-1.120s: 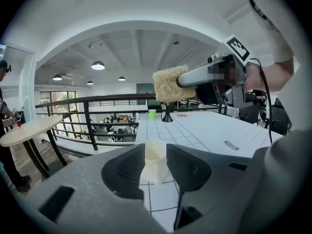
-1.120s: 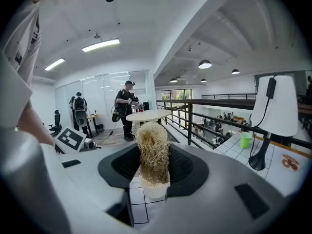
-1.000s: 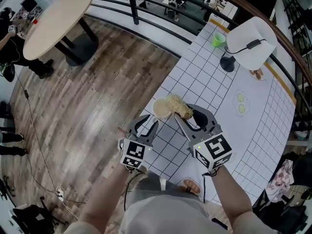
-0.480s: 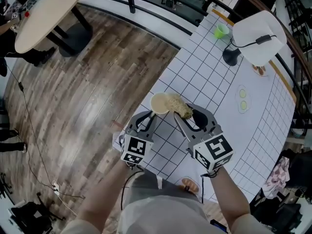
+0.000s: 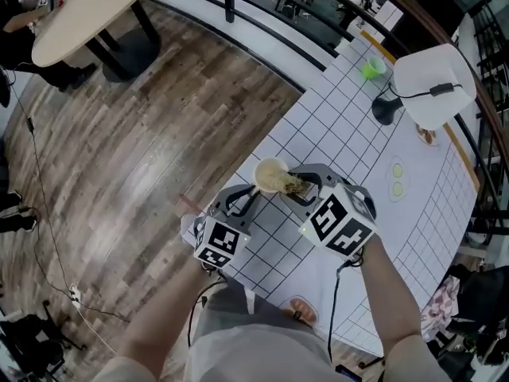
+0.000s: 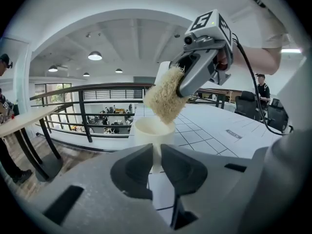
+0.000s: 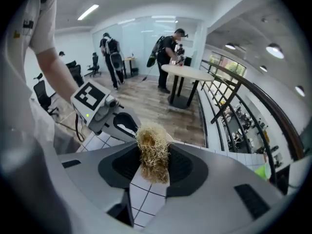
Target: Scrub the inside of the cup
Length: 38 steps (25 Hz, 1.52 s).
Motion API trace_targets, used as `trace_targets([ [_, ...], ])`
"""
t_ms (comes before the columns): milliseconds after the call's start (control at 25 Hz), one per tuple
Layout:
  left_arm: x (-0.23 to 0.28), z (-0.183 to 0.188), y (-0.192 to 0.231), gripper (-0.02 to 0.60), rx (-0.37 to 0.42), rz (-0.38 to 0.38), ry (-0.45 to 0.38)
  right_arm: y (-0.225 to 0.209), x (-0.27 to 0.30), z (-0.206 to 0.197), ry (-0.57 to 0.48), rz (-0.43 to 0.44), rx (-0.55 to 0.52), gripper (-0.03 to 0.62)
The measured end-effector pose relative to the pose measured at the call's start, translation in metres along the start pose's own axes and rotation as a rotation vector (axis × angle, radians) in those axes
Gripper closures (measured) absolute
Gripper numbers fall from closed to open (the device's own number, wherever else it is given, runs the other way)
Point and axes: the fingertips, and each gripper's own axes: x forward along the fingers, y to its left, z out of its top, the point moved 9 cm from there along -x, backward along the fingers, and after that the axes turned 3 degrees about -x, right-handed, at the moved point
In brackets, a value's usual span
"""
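1. At the table's (image 5: 342, 134) near edge: cup (image 5: 269, 172) upright. Your left gripper's (image 6: 155, 161) jaws have just been closing and now pinch its lower wall.
2. Same edge: your right gripper (image 7: 154, 165) clamps the fibre scrubber (image 7: 152, 147), tip at the cup's mouth.

Green cup (image 5: 371, 68), possibly lamp (image 5: 433, 84), on gridded table (image 5: 334, 130).

Both bare forearms reach forward from the body. The left gripper (image 5: 241, 203) points slightly downward; its jaws have just been closing and pinch the lower part of the cup (image 6: 153, 133) between them. Just beside it, the right gripper (image 5: 296, 185) tips steeply down, its jaws clamped on a scrubber (image 7: 152, 152).
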Motion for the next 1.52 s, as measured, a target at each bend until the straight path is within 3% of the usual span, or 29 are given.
trace_targets([
  [160, -0.002, -0.001, 0.005, 0.52, 0.021, -0.029, -0.011, -0.002, 0.022, 0.012, 0.162, 0.031, -0.159, 0.451],
  [280, -0.002, -0.001, 0.006, 0.52, 0.039, -0.046, -0.016, -0.003, 0.038, 0.014, 0.249, 0.081, -0.206, 0.451],
  [640, -0.001, 0.0, 0.009, 0.52, 0.002, -0.08, -0.018, -0.015, 0.066, 0.021, 0.38, 0.173, -0.281, 0.451],
  [920, -0.002, 0.0, 0.009, 0.52, -0.002, -0.08, -0.028, -0.008, 0.099, 0.016, 0.402, 0.148, -0.297, 0.457],
  [1040, -0.002, -0.001, 0.01, 0.52, -0.014, -0.074, -0.03, -0.011, 0.095, 0.009, 0.32, 0.131, -0.168, 0.461],
  [1320, -0.002, 0.002, 0.012, 0.52, -0.023, -0.076, -0.037, -0.034, 0.052, -0.021, -0.099, 0.157, 0.465, 0.464],
  [1400, -0.004, 0.002, 0.011, 0.52, -0.02, -0.076, -0.042, -0.032, 0.038, -0.019, -0.136, 0.13, 0.477, 0.465],
  [1520, -0.002, 0.002, 0.009, 0.52, -0.002, -0.079, -0.048, -0.025, 0.034, -0.009, -0.024, 0.089, 0.288, 0.465],
])
